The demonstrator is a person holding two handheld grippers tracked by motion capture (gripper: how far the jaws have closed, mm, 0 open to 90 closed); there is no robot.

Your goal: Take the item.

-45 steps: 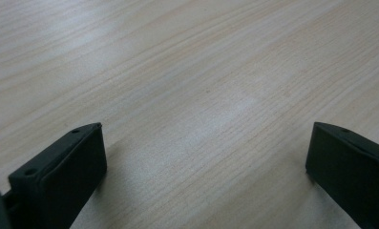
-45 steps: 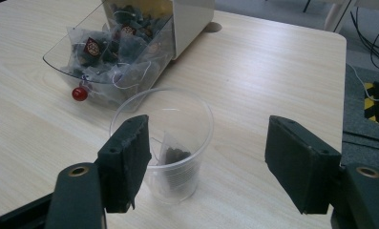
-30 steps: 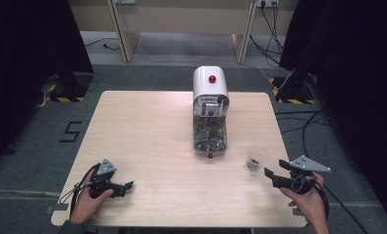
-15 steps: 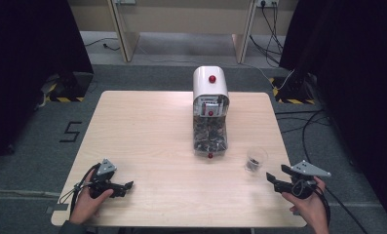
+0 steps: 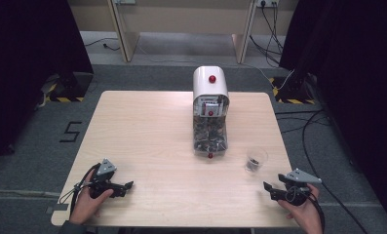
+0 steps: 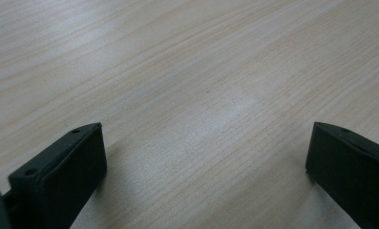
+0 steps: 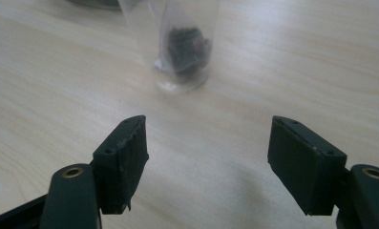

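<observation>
Both grippers rest low near the table's (image 5: 147,131) front edge, apparently parked. The left gripper (image 5: 125,185) has its jaws apart over bare wood. The right gripper (image 5: 270,189), jaws apart and empty, faces the clear cup (image 5: 255,159) holding dark pieces, perhaps dispensed from the white dispenser (image 5: 210,112) nearby.

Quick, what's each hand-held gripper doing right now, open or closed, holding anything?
Left hand-held gripper: open, empty, over bare table.
Right hand-held gripper: open, empty, facing the clear cup.
</observation>
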